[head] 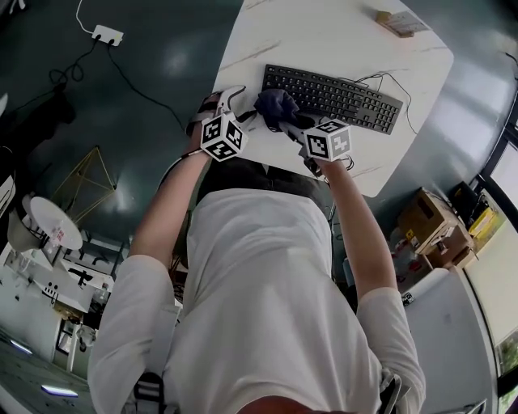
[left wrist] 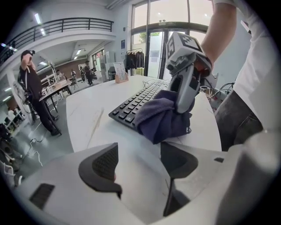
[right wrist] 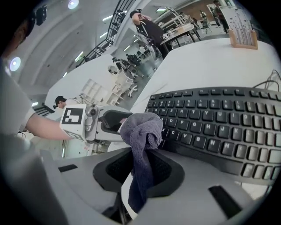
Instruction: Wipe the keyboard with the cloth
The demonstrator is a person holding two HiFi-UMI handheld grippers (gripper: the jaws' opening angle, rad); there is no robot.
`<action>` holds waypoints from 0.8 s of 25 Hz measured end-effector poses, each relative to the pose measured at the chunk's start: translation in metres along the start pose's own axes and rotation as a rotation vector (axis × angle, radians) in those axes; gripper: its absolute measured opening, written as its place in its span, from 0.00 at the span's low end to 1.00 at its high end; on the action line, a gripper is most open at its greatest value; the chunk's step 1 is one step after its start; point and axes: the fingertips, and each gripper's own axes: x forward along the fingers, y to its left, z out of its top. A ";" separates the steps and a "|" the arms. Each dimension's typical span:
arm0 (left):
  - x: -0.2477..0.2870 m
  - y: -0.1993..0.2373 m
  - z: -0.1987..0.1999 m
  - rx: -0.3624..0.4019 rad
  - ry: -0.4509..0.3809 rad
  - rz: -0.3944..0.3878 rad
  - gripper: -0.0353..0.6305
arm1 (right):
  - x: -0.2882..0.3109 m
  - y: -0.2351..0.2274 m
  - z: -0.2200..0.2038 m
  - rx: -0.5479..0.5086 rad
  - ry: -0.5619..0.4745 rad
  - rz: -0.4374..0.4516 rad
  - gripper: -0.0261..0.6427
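Right gripper [right wrist: 141, 173] clenched on the cloth [right wrist: 141, 129] at the left end of the keyboard [right wrist: 219, 127].

The dark pads of the right gripper pinch a hanging fold of the blue-grey cloth, whose bunched upper part bulges above the jaws. In the left gripper view the bundle sits on the white table [left wrist: 88, 118] against the keyboard's near left corner. The left gripper [left wrist: 140, 167] hovers just beside it, its jaws spread apart with only bare tabletop between them. The black keyboard lies across the table ahead of the person, its cable trailing from the right end. A small wooden holder [head: 401, 23] stands at the table's far edge, well apart.
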 end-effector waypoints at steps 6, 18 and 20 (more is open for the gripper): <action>-0.017 0.005 0.007 0.012 -0.025 0.010 0.51 | -0.022 0.006 -0.011 -0.008 -0.019 -0.027 0.18; -0.049 -0.020 0.059 0.037 -0.143 -0.014 0.41 | -0.111 0.022 -0.015 -0.012 -0.321 -0.177 0.18; -0.052 -0.026 0.067 0.057 -0.161 -0.015 0.38 | -0.125 0.023 -0.021 -0.014 -0.352 -0.208 0.18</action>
